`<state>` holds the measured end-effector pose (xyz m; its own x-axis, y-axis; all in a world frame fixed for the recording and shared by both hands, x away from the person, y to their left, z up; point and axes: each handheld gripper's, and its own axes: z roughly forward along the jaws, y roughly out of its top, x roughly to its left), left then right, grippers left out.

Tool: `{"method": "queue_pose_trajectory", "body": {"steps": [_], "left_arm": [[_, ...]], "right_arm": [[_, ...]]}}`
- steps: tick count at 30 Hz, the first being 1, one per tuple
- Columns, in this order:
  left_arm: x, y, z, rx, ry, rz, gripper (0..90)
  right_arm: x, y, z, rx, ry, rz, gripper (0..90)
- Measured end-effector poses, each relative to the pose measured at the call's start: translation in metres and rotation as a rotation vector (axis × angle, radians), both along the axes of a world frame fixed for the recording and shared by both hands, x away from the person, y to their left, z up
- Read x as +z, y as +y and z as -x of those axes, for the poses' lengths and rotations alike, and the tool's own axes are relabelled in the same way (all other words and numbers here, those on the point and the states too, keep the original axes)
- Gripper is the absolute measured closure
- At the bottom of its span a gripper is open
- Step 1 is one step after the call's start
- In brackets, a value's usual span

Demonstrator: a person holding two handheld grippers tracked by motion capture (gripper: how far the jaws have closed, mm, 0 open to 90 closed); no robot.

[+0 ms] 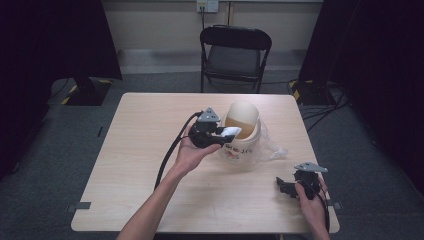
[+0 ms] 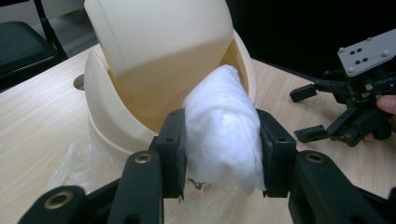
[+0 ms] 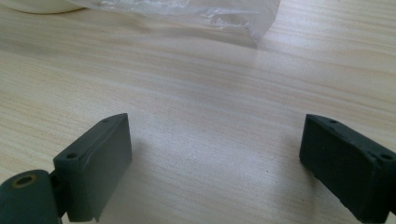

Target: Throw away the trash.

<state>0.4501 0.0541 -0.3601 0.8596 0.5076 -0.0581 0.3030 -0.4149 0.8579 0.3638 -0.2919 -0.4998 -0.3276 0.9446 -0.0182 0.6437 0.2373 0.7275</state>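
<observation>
Now the left claw (image 2: 223, 154) pinches the white tissue wad (image 2: 223, 135) mid-body at the bin (image 2: 112, 126) mouth: soft, light, crushable; right claw (image 3: 215, 168) gapes idle.

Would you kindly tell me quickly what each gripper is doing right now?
Left gripper: shut on white tissue wad.
Right gripper: open, holding nothing.

I am seeing the cream bin (image 1: 243, 135) and its clear bag (image 1: 272, 147) blocking the middle of the table (image 1: 145, 125), while wide bare wood is lying open on my left side.
</observation>
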Motion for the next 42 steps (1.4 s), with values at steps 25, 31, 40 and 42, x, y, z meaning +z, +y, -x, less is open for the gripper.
{"method": "queue_pose_trajectory", "body": {"steps": [25,31,40,42], "left_arm": [[-0.003,-0.019,-0.024,0.034,0.034,-0.011,51.1],[-0.001,-0.017,-0.022,0.034,0.014,-0.008,49.6],[-0.001,-0.021,-0.02,0.013,-0.004,-0.026,57.4],[-0.003,-0.024,-0.02,0.004,-0.012,-0.046,62.4]], "right_arm": [[0.0,0.0,0.0,0.001,0.0,0.0,8.7],[0.0,0.0,0.0,0.0,0.0,0.001,8.7],[0.0,0.0,0.0,0.0,0.0,0.0,8.7],[0.0,0.0,0.0,0.001,0.0,0.0,8.7]]}}
